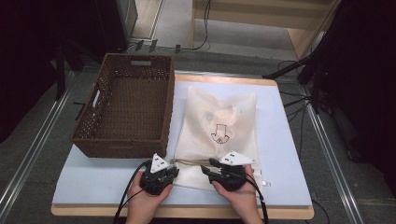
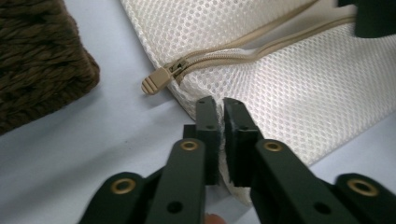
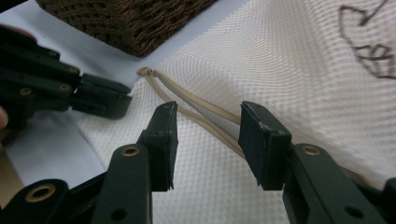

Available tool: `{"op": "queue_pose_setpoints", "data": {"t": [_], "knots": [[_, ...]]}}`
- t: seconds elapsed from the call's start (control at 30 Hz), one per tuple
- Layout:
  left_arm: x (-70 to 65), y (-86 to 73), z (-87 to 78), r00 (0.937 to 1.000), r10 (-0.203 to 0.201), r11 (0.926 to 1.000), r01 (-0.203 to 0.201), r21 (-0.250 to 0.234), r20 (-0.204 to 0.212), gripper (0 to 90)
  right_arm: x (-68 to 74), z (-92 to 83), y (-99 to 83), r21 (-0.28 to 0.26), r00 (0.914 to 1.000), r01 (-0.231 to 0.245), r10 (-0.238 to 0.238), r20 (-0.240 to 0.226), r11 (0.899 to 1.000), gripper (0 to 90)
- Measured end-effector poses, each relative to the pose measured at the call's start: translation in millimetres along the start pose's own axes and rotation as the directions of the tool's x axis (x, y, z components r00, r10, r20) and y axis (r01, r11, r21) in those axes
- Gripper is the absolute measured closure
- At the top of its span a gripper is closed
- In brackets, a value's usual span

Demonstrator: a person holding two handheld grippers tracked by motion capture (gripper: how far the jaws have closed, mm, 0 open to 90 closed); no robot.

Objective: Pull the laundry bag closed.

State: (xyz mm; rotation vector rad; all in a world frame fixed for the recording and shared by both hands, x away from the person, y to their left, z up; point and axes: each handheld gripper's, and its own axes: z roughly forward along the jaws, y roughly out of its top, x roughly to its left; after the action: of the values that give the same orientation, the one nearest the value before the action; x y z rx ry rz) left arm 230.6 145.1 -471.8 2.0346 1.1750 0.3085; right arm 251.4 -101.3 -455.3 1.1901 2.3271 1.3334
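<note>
A white mesh bag point(image 1: 219, 121) with a dark drawing on it lies flat on the pale mat, its beige zipper along the near edge. In the left gripper view, the left gripper point(image 2: 220, 105) is shut on the bag's near left corner, with mesh pinched between its jaws. The beige zipper pull point(image 2: 154, 81) lies just beyond its tips. My right gripper point(image 3: 210, 116) stands open over the bag point(image 3: 280, 60), and the parted zipper point(image 3: 205, 108) runs between its jaws without touching the pads. From above, the left gripper point(image 1: 175, 171) and the right gripper point(image 1: 208, 165) face each other at the bag's near edge.
A brown wicker basket point(image 1: 126, 140) stands on the mat's left half, close beside the bag and just beyond the left gripper. The pale mat point(image 1: 280, 154) has bare room to the bag's right. Cables and black stands sit on the floor beyond the table.
</note>
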Motion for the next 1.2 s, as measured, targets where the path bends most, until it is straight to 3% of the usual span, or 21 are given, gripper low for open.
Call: {"op": "queue_pose_setpoints", "data": {"t": [0.07, 0.17, 0.27, 0.37, 0.43, 0.5, 0.57, 0.73, 0.8, 0.9, 1.0, 1.03, 1.2], "knots": [[-0.1, -0.6, -2.4, 0.9997, 0.000, 1.0000, 0.001, -0.007, 0.026, 88.1, 4.7, 6.8, 3.0, 0.007, 0.9998, -0.012, 0.012, -0.018, 1.000, 57.6], [-1.5, 0.1, -6.8, 0.9975, -0.011, 0.9998, 0.013, -0.016, 0.069, 88.6, 11.7, 12.9, 3.5, 0.008, 0.9983, 0.029, -0.029, -0.051, 1.000, 57.6], [-5.3, -1.0, -12.5, 0.9959, 0.008, 0.9994, -0.005, -0.036, 0.090, 88.7, 13.0, 16.6, 1.9, 0.001, 0.9951, 0.046, -0.046, -0.088, 0.999, 57.8], [-9.7, -4.3, -18.6, 0.9963, 0.032, 0.9987, -0.029, -0.042, 0.079, 88.7, 10.8, 19.7, 1.2, 0.001, 0.9932, 0.051, -0.051, -0.105, 0.999, 58.1], [-13.8, -6.1, -22.1, 0.9968, 0.038, 0.9984, -0.035, -0.045, 0.070, 88.7, 8.3, 19.9, 2.3, 0.022, 0.9940, 0.071, -0.069, -0.085, 0.997, 58.9], [-17.8, -7.9, -24.3, 0.9965, 0.047, 0.9979, -0.044, -0.046, 0.069, 88.7, 3.8, 18.8, 3.4, 0.020, 0.9934, 0.060, -0.057, -0.099, 0.998, 60.4], [-19.1, -9.8, -24.1, 0.9967, 0.048, 0.9977, -0.045, -0.051, 0.065, 88.6, 2.8, 20.0, 3.0, 0.013, 0.9901, 0.054, -0.052, -0.131, 0.998, 60.9], [-13.4, -13.5, -23.6, 0.9965, 0.002, 0.9983, 0.003, -0.058, 0.084, 88.4, 12.9, 26.8, 0.1, 0.031, 0.9735, 0.125, -0.116, -0.197, 0.992, 61.1], [-13.9, -13.8, -24.2, 0.9972, 0.007, 0.9983, -0.002, -0.059, 0.074, 88.4, 15.8, 28.8, -1.3, 0.044, 0.9667, 0.152, -0.139, -0.215, 0.987, 61.8], [-14.7, -12.8, -25.9, 0.9962, 0.012, 0.9979, -0.006, -0.064, 0.086, 88.5, 15.4, 33.5, -4.5, 0.078, 0.9669, 0.161, -0.141, -0.212, 0.984, 67.6], [-12.3, -12.1, -26.6, 0.9940, -0.001, 0.9975, 0.009, -0.070, 0.110, 88.5, 13.6, 38.2, -7.6, 0.115, 0.9627, 0.147, -0.115, -0.245, 0.982, 83.1], [-11.2, -12.1, -26.4, 0.9931, -0.002, 0.9976, 0.010, -0.068, 0.117, 88.4, 13.4, 37.4, -8.1, 0.113, 0.9660, 0.150, -0.121, -0.228, 0.982, 90.0], [-2.9, -7.1, -31.2, 0.9861, -0.006, 0.9981, 0.016, -0.060, 0.166, 81.3, 9.0, 32.8, -7.4, 0.092, 0.9738, 0.120, -0.099, -0.205, 0.989, 90.0]]}}
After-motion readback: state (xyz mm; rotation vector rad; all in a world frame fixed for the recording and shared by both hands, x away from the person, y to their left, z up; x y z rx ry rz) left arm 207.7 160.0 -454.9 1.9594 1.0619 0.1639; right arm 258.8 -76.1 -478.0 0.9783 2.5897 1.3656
